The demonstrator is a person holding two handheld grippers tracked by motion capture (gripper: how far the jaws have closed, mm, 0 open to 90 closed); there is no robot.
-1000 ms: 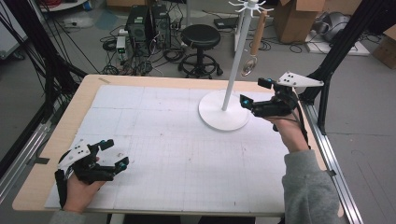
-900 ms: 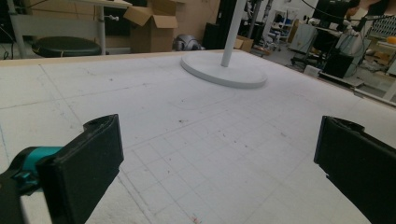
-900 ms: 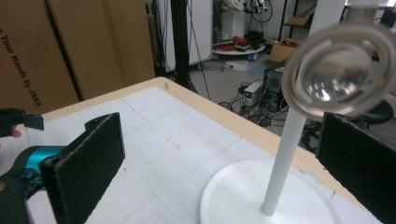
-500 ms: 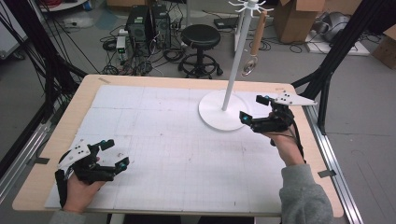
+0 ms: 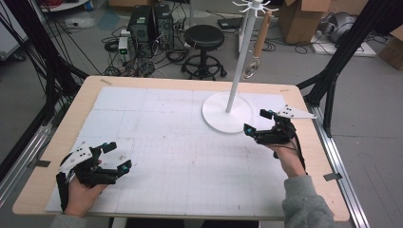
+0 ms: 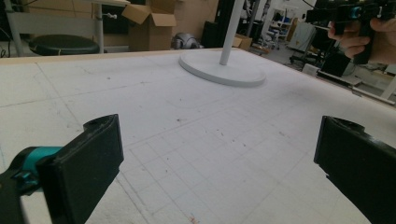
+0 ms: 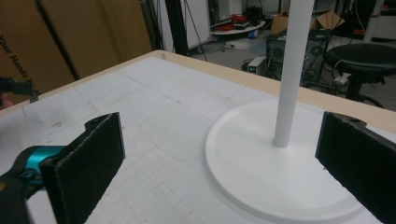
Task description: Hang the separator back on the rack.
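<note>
High view: right gripper (image 5: 257, 122), jaws wide and empty, sits just beside the stand (image 5: 227, 112) base. Left gripper (image 5: 117, 155) wide, idle, well apart. Judged between steps; next reach needs lifting toward the hung spoon (image 5: 252, 66).

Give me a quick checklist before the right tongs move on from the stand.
1. Right tongs open, nothing held: ok.
2. Left tongs open, nothing held: ok.
3. Stand upright on the table: ok.
4. Right tongs apart from the stand's base: ok.
5. Utensil hanging at the top of the stand: ok.
6. How firmly the utensil sits on its hook: cannot tell.
</note>
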